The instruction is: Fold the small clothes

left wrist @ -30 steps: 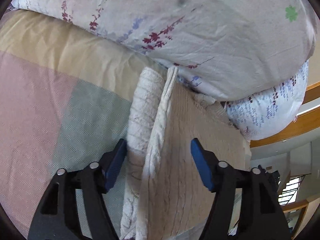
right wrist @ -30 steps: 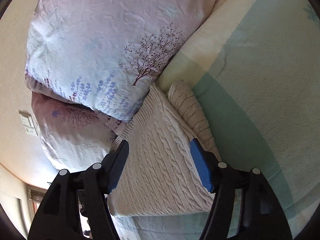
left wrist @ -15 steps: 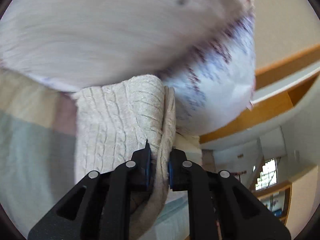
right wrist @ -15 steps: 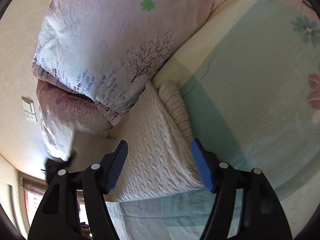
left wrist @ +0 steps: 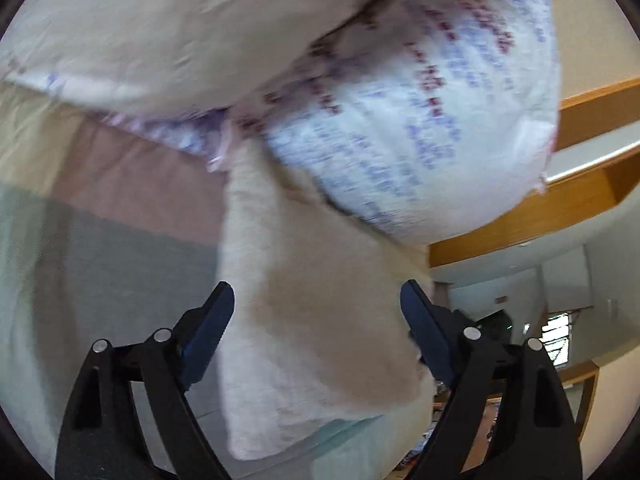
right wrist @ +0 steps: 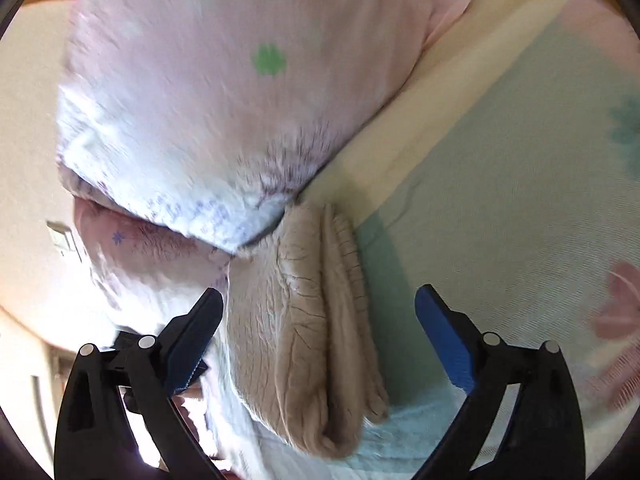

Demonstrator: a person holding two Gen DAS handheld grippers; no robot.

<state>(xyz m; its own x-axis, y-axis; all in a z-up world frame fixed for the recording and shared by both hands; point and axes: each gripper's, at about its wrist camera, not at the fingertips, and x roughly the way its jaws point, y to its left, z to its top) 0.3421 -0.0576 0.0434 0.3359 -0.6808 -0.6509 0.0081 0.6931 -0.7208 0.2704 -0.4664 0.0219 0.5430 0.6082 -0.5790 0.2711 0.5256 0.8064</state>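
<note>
A cream cable-knit garment (left wrist: 320, 320) lies folded on the bed, its far end against the pillows. In the right wrist view it shows as a folded stack (right wrist: 316, 340) with a doubled layer along its right side. My left gripper (left wrist: 318, 312) is open, its blue pads either side of the garment and not gripping it. My right gripper (right wrist: 318, 324) is open too, straddling the garment from above. The left wrist view is blurred.
Two floral pillows (left wrist: 400, 128) are stacked at the head of the bed, also in the right wrist view (right wrist: 240, 92). The bedsheet (right wrist: 520, 200) has pastel green, pink and cream blocks. A wooden headboard (left wrist: 580, 200) and room beyond lie to the right.
My left gripper shut on the garment's edge half a second ago, folded it over and has now opened and let go. The right gripper stayed open and shifted slightly.
</note>
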